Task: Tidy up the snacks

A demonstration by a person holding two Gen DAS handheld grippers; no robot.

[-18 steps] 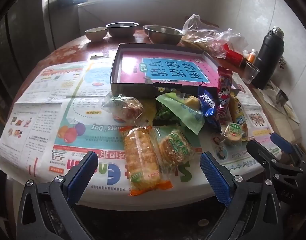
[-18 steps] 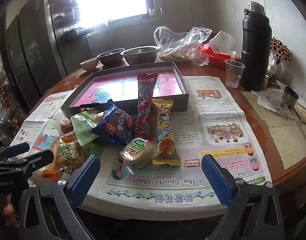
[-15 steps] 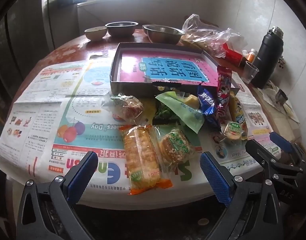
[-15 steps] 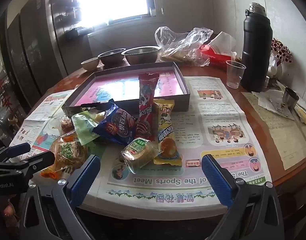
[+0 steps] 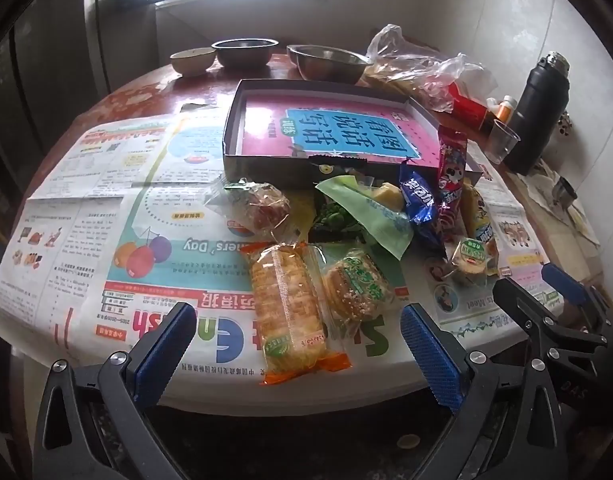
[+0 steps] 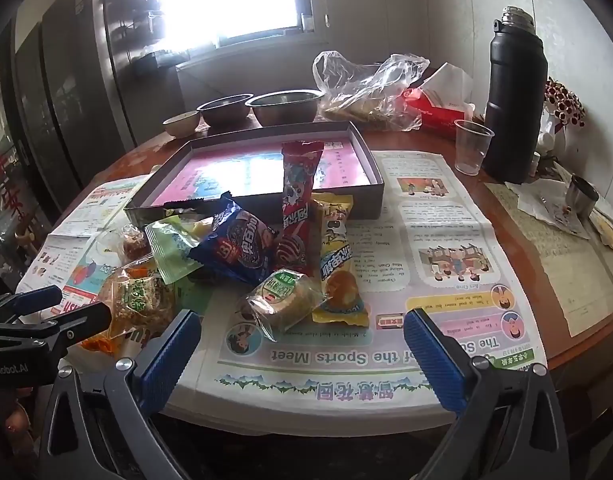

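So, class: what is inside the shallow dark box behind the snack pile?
The box holds only a pink and blue printed sheet. The red wrapper leaning on its front wall hides part of the floor from the right wrist view.

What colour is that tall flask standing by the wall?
Black, with a silver metal cap; the flask shows best in the right wrist view.

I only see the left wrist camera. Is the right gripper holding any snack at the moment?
Observer: No. The right gripper is wide open, with nothing between its fingers.
Operator: Which snack lies nearest it?
Observer: The green-labelled cake, resting against the yellow packet.
Operator: Is the red thing behind the plastic bag a snack?
Observer: It looks like a red tissue box, with white tissue sticking out.
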